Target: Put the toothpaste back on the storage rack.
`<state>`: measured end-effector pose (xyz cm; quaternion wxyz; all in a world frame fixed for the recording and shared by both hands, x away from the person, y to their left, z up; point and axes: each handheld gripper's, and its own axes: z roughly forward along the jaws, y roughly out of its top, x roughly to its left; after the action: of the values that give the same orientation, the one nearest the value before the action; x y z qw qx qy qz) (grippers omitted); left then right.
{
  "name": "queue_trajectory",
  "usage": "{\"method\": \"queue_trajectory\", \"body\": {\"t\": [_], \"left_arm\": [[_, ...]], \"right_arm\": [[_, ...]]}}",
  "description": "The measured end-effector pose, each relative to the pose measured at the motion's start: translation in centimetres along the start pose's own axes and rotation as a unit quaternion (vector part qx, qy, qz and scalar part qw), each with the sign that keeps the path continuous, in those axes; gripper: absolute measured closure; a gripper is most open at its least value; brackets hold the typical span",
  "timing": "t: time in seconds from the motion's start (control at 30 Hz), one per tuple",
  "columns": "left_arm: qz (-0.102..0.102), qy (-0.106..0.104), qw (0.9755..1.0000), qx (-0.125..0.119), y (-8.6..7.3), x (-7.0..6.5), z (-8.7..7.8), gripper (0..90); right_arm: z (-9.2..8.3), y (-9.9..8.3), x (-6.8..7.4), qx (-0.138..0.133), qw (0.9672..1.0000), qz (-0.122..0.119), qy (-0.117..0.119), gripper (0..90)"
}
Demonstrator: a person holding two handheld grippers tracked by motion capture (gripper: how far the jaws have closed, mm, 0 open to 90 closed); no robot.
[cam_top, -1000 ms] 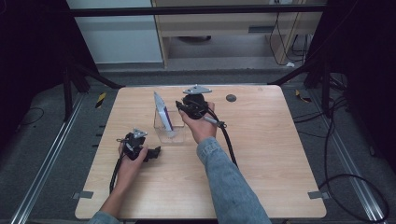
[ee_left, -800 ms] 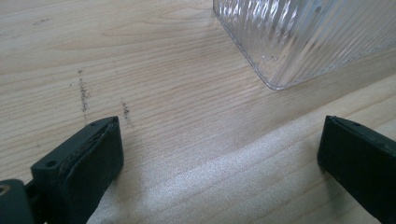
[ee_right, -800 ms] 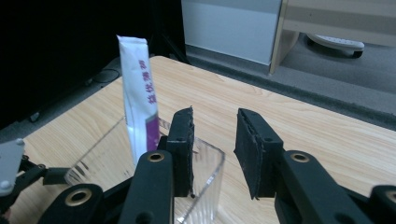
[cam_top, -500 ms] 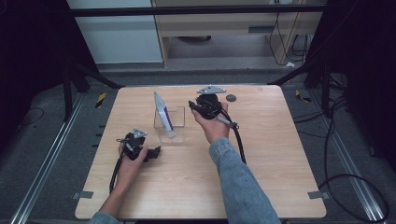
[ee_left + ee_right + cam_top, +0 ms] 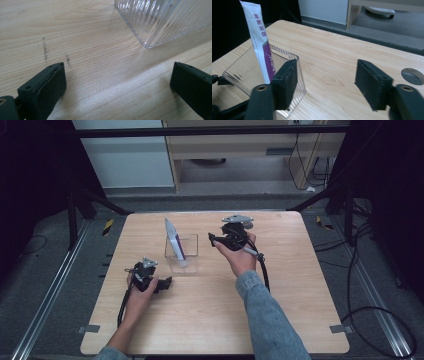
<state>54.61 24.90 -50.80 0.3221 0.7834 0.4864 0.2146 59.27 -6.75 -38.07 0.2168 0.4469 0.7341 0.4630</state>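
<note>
A long white and purple tube-shaped packet stands on end in a clear ribbed plastic square container near the middle of the light wooden table in the high view. Its long axis runs nearly upright, with the white top leaning toward the upper left of that frame and the lower end resting inside the container. In the right gripper view the packet rises at the left of the frame, its top tilted slightly left, with purple characters printed down its length.

The right gripper sits just right of the container in the high view, held above the table. Its jaws have just been opening and now stand wide apart with nothing between them.

The left gripper rests at the lower left of the table, just below and left of the container. Its jaws are spread wide over bare wood, with the container's corner ahead of them.
</note>
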Motion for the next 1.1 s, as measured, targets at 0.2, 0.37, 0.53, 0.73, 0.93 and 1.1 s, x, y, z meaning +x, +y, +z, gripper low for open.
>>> {"method": "queue_trajectory", "body": {"t": [0.2,0.37,0.53,0.73,0.93,1.1], "left_arm": [[0.000,0.000,1.0000,0.000,0.0,0.0,0.0,0.0],[0.000,0.000,1.0000,0.000,0.0,0.0,0.0,0.0],[0.000,0.000,1.0000,0.000,0.0,0.0,0.0,0.0],[0.000,0.000,1.0000,0.000,0.0,0.0,0.0,0.0],[0.001,0.000,1.0000,0.001,0.0,0.0,0.0,0.0],[0.000,0.000,1.0000,0.000,0.0,0.0,0.0,0.0]], "right_arm": [[-1.0,0.1,-1.1,-0.010,0.9998,-0.017,-0.004,20.3],[-1.9,-0.2,-2.0,-0.004,0.9990,-0.044,0.000,15.9],[-2.4,-1.0,-3.4,0.003,0.9993,-0.035,-0.012,12.5],[-3.5,-1.9,-5.1,-0.004,0.9990,-0.023,-0.037,11.1],[-4.8,-2.8,-6.8,-0.002,0.9986,-0.020,-0.050,10.5],[-5.6,-4.0,-8.0,0.000,0.9983,-0.019,-0.056,10.6]]}}
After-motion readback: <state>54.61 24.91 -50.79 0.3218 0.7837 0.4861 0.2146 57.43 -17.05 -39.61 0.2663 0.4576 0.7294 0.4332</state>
